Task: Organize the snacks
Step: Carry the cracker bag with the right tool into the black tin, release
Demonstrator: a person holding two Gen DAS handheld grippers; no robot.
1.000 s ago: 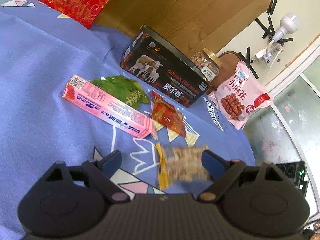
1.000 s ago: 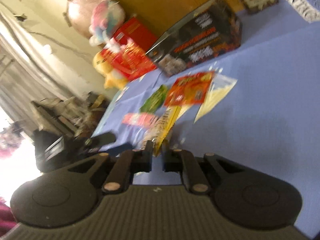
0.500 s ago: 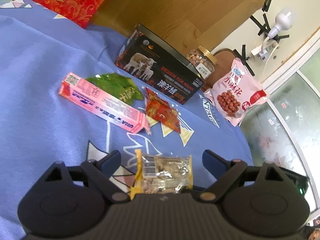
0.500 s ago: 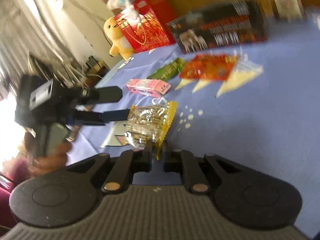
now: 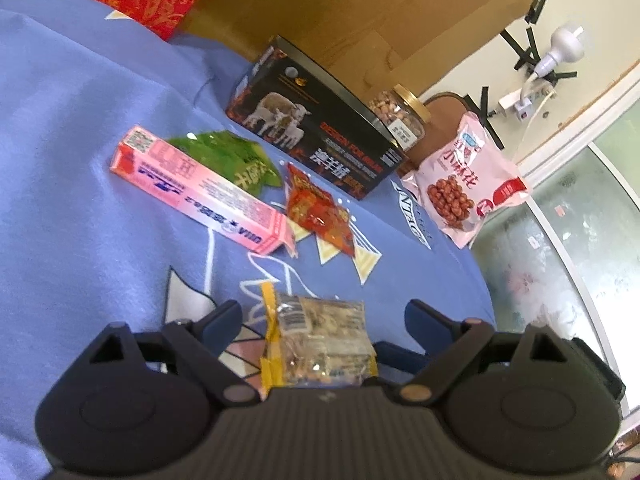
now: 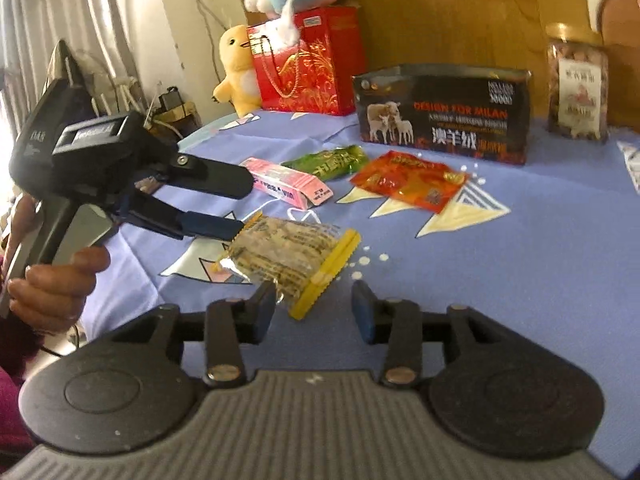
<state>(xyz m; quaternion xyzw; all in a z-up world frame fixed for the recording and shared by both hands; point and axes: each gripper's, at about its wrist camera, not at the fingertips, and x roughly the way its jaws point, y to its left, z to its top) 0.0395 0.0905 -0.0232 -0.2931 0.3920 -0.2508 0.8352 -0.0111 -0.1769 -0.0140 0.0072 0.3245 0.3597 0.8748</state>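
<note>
The clear snack packet [image 6: 286, 258], yellow-sealed at both ends and filled with pale brittle-like pieces, is lying flat on the blue bedsheet [image 6: 520, 280], well in from its edges. In the right wrist view its long axis is running from the near-right yellow seal, just beside the right gripper [image 6: 316, 310], up and left to the far end, which is pointing at the left gripper [image 6: 240, 204]. The right gripper's jaws are standing spread, with the packet's near seal between the two pads and touching neither as far as can be told. The left gripper's jaws are also spread wide; in its own view [image 5: 320, 316] the packet [image 5: 320, 344] is sitting crosswise between the fingers. A hand [image 6: 52, 280] is gripping the left gripper's handle.

Farther along the sheet, a pink carton [image 5: 200, 192] is lying flat, a green packet [image 5: 228, 160] beside and partly behind it, and a red-orange packet [image 5: 320, 210] just right of the carton's end. Beyond these, a dark box [image 5: 316, 140] is standing near the sheet's far edge, a nut jar [image 5: 400, 118] behind it.
</note>
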